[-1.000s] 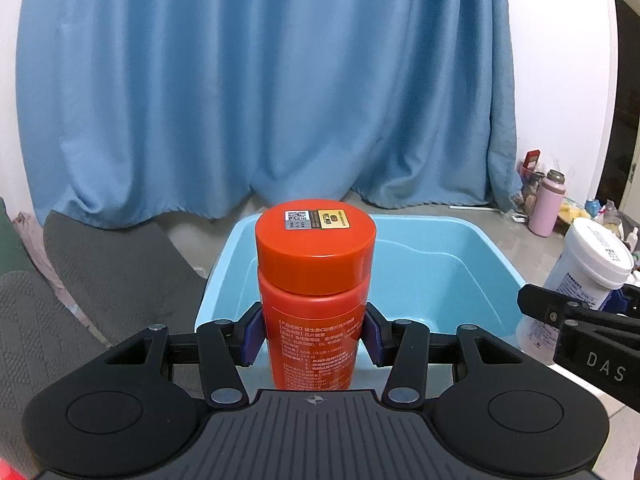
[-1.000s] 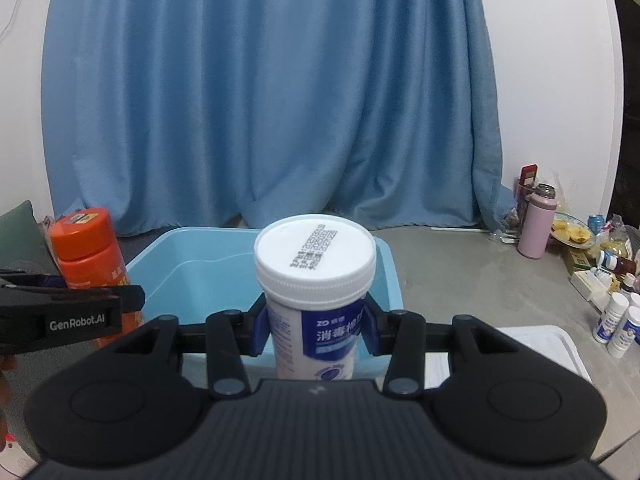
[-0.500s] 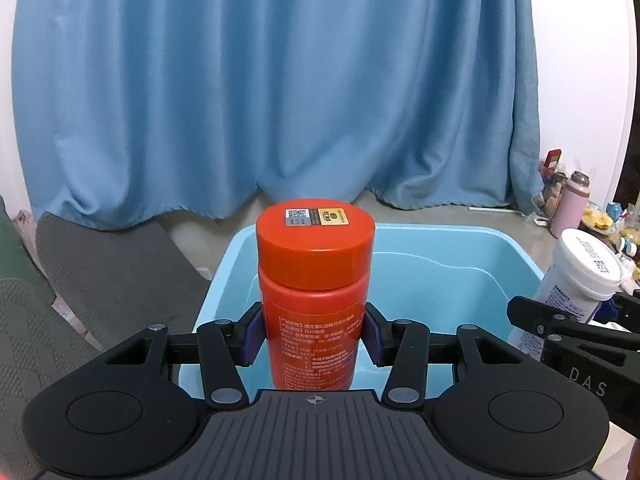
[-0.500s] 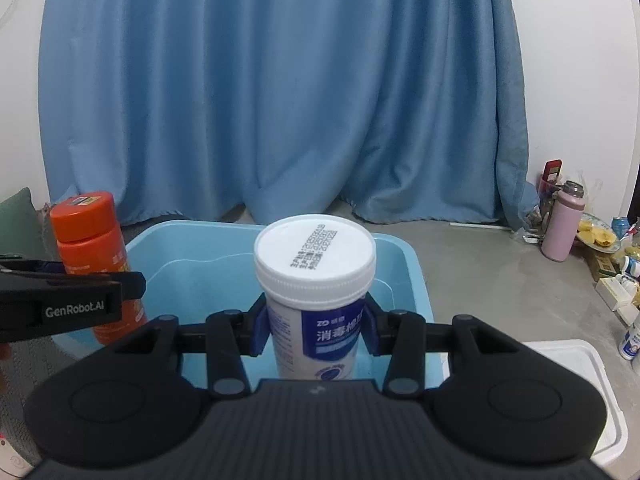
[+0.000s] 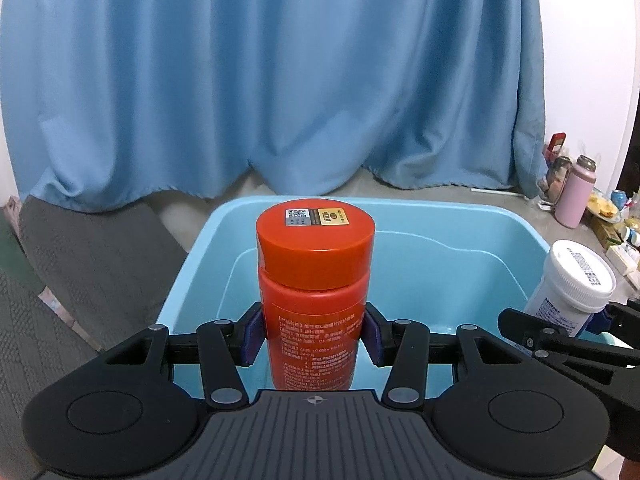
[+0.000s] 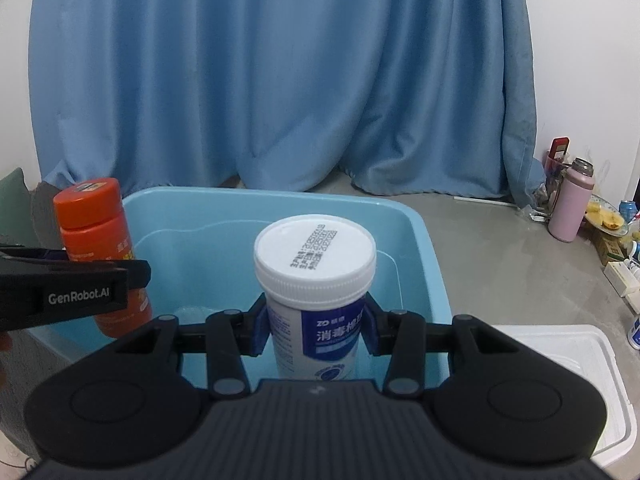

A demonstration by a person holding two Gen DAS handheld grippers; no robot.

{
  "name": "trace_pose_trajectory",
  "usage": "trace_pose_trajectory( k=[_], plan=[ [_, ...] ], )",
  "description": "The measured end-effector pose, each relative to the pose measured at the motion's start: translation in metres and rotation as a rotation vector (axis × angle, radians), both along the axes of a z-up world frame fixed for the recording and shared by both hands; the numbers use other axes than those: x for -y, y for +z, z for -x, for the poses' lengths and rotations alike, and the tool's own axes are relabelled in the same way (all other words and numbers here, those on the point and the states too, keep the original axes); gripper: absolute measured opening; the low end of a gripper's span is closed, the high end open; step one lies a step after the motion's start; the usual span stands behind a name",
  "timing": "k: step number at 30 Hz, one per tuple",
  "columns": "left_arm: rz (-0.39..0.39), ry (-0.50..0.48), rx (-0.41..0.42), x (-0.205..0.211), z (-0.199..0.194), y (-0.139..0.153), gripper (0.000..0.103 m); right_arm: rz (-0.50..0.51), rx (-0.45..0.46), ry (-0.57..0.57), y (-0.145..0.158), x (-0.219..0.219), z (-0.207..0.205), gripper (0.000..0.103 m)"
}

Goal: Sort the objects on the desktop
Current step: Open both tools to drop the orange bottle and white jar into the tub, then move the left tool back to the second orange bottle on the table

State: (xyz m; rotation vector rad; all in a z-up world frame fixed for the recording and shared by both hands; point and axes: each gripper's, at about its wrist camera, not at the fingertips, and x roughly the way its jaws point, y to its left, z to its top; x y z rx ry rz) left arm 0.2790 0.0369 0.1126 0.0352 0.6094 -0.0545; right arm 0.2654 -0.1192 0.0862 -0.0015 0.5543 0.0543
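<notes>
My left gripper (image 5: 314, 334) is shut on an upright orange bottle (image 5: 314, 280) with an orange cap, held over the near left part of a light blue tub (image 5: 520, 224). My right gripper (image 6: 316, 334) is shut on an upright white bottle (image 6: 316, 276) with a white ribbed cap and a blue label, held over the same tub (image 6: 424, 236). In the left wrist view the white bottle (image 5: 574, 286) shows at the right edge. In the right wrist view the orange bottle (image 6: 98, 240) shows at the left, with the left gripper's black finger in front of it. The tub's inside looks bare.
A blue curtain (image 5: 280, 80) hangs behind the tub. A pink flask (image 6: 570, 204) and small clutter stand at the far right on the grey floor. A white foam lid (image 6: 568, 364) lies right of the tub. Grey mats (image 5: 80, 260) lie to the left.
Both grippers have moved forward and down with their bottles, so the tub looms larger and sits beneath each bottle. Neither grip has changed.
</notes>
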Motion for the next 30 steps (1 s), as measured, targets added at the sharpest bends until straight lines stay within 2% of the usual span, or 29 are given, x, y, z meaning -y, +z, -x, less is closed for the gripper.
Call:
trace_pose_trajectory(
  k=[6, 7, 8, 9, 10, 11, 12, 13, 30],
  plan=[
    [-0.009, 0.012, -0.016, 0.002, -0.004, -0.010, 0.050, 0.007, -0.022, -0.003, -0.005, 0.001, -0.004, 0.045],
    [-0.011, 0.020, -0.017, 0.002, -0.005, -0.011, 0.052, 0.007, -0.032, -0.009, -0.006, 0.002, -0.005, 0.048],
    [-0.013, 0.033, -0.017, 0.001, -0.005, -0.012, 0.054, 0.011, -0.036, -0.017, -0.006, 0.002, -0.005, 0.058],
    [-0.016, 0.045, -0.016, 0.001, -0.005, -0.012, 0.056, 0.020, -0.029, -0.023, -0.006, 0.001, -0.004, 0.064],
    [-0.024, 0.050, -0.009, 0.002, -0.004, -0.011, 0.065, 0.031, -0.018, -0.026, -0.005, 0.001, -0.002, 0.072],
    [-0.026, 0.051, 0.005, 0.002, -0.002, -0.009, 0.070, 0.032, -0.004, -0.024, -0.003, 0.002, 0.000, 0.076],
    [-0.022, 0.050, 0.024, 0.002, 0.001, -0.006, 0.080, 0.030, 0.013, -0.021, -0.001, 0.003, 0.002, 0.077],
    [-0.017, 0.052, 0.039, 0.001, 0.003, -0.004, 0.084, 0.027, 0.029, -0.018, 0.001, 0.004, 0.004, 0.079],
    [-0.017, 0.051, 0.076, 0.005, 0.049, 0.010, 0.086, -0.002, 0.080, -0.044, 0.014, 0.011, 0.040, 0.079]
  ],
)
